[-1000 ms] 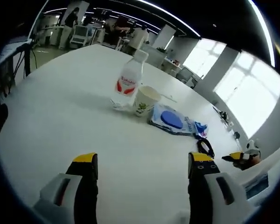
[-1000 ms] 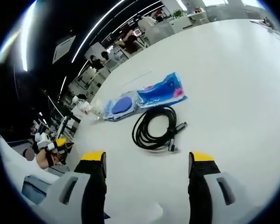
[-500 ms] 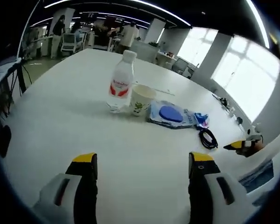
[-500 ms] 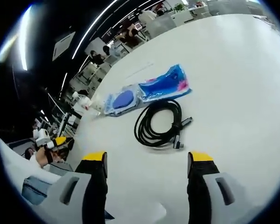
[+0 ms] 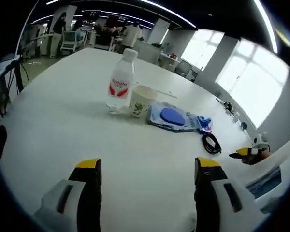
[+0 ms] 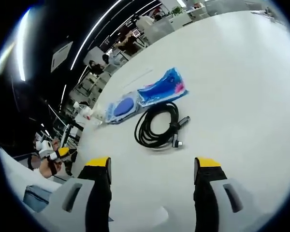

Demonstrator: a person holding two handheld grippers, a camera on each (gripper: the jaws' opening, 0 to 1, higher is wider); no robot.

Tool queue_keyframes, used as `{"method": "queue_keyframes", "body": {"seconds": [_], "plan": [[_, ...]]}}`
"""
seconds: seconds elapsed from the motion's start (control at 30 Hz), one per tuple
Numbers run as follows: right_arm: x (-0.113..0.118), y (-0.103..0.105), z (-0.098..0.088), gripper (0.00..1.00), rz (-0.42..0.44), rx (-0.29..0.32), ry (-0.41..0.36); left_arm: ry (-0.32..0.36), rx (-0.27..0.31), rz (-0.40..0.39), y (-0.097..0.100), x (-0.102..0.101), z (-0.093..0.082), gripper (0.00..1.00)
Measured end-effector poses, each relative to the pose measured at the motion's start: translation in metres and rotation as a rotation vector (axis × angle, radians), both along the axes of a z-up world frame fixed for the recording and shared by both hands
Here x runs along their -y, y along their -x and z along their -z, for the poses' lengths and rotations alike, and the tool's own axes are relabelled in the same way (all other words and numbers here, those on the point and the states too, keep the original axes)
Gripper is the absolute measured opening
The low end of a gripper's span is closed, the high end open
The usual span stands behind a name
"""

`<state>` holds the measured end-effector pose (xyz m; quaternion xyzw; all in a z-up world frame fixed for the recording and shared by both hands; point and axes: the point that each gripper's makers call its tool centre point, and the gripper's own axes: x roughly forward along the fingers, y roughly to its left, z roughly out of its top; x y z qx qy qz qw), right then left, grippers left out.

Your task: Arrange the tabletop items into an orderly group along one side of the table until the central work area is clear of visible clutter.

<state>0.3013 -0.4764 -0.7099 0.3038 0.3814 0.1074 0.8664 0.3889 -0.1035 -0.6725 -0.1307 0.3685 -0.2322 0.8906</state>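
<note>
White table (image 5: 53, 125) takes up most of both views, lots of bare surface between the jaws and the items. Left gripper (image 5: 147, 166): jaws wide apart, nothing between them, above the table and not touching any item; open run of tabletop ahead and to its left, table's left edge near the view's left side. Right gripper (image 6: 152, 166): jaws also spread wide, empty, hovering just short of the cable (image 6: 157, 125), not touching it; bare table to its right all the way out. Items sit in a loose row in the left gripper view: bottle (image 5: 120, 82) upright, cup (image 5: 141, 100) just beside it, upright, then the flat blue pack (image 5: 171, 117), then the black coiled cable (image 5: 211, 143) near the pack's far end. In the right gripper view the pack (image 6: 147, 95) lies just behind the coil, about touching its loop; the cable's plug ends point right. The right gripper's yellow tip (image 5: 245, 152) shows at the left view's right side, near the cable.
</note>
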Motion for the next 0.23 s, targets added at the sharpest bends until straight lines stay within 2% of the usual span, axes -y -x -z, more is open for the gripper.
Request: {"method": "queue_keyframes", "body": {"seconds": [0.23], "plan": [[-0.0027,0.0013,-0.0014,0.69,0.004,0.001,-0.007,0.004,-0.012,0.011,0.0071,0.0079,0.0044,0.80]]}}
